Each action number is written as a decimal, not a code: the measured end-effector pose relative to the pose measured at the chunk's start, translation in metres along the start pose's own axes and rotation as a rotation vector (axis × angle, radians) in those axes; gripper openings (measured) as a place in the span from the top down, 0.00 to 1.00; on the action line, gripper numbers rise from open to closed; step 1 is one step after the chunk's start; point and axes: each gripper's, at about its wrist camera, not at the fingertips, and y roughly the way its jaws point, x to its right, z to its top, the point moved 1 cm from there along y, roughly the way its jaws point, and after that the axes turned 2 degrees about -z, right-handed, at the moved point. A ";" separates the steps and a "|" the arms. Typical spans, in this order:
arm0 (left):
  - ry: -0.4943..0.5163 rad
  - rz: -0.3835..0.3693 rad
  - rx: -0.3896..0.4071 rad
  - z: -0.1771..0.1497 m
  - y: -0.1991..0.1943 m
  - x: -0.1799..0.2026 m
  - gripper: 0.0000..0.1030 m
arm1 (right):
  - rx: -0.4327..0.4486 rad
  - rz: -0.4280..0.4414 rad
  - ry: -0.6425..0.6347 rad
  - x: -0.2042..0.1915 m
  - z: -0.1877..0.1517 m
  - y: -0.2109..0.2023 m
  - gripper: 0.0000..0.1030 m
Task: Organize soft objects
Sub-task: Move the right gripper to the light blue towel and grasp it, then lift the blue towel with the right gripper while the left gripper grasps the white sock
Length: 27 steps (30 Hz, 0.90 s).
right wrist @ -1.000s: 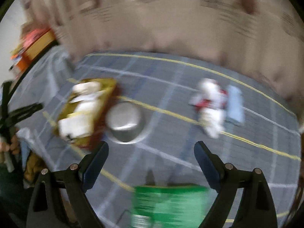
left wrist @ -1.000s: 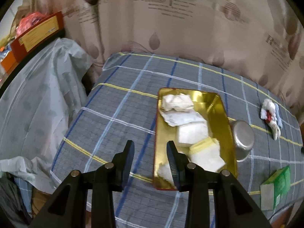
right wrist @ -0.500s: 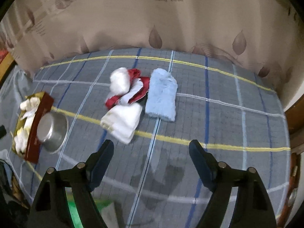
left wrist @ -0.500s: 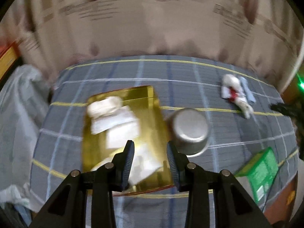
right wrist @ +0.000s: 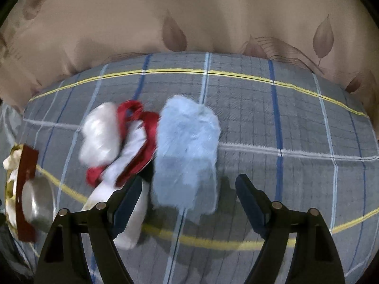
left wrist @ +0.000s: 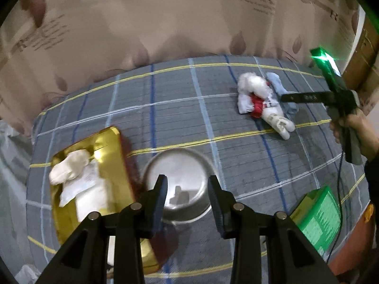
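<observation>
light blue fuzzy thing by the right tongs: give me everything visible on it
The light blue fuzzy cloth is a soft, plush-looking, roughly oblong piece lying flat on the plaid tablecloth. Its left edge meets the red and white cloth pile. The right tongs are open, straddling its near end without gripping it. The left wrist view shows it as a pale strip behind the pile.

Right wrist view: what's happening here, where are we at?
The right gripper is open, its jaws spread either side of the fluffy blue cloth, nothing gripped yet. Beside that lies a red and white bundle. The left gripper is open and empty above the metal bowl, next to the gold tray, which already holds white cloths.
</observation>
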 end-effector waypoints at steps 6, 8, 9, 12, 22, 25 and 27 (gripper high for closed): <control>0.041 -0.023 -0.027 0.019 0.021 0.021 0.65 | -0.017 0.000 0.024 0.009 0.015 0.027 0.31; 0.047 -0.036 -0.033 0.024 0.027 0.027 0.65 | -0.019 0.000 0.020 0.010 0.016 0.035 0.40; 0.047 -0.042 -0.036 0.027 0.030 0.030 0.65 | -0.017 -0.005 0.021 0.010 0.015 0.039 0.44; 0.045 -0.058 -0.035 0.030 0.039 0.041 0.65 | 0.013 -0.019 0.003 0.009 0.011 0.040 0.61; 0.037 -0.140 -0.047 0.035 0.050 0.076 0.65 | 0.048 -0.023 -0.026 0.013 -0.036 0.009 0.74; 0.023 -0.183 -0.058 0.040 0.053 0.086 0.65 | 0.063 -0.031 -0.012 0.022 -0.055 -0.007 0.74; 0.009 -0.208 -0.064 0.044 0.055 0.093 0.65 | 0.085 -0.037 0.006 0.032 -0.072 -0.022 0.74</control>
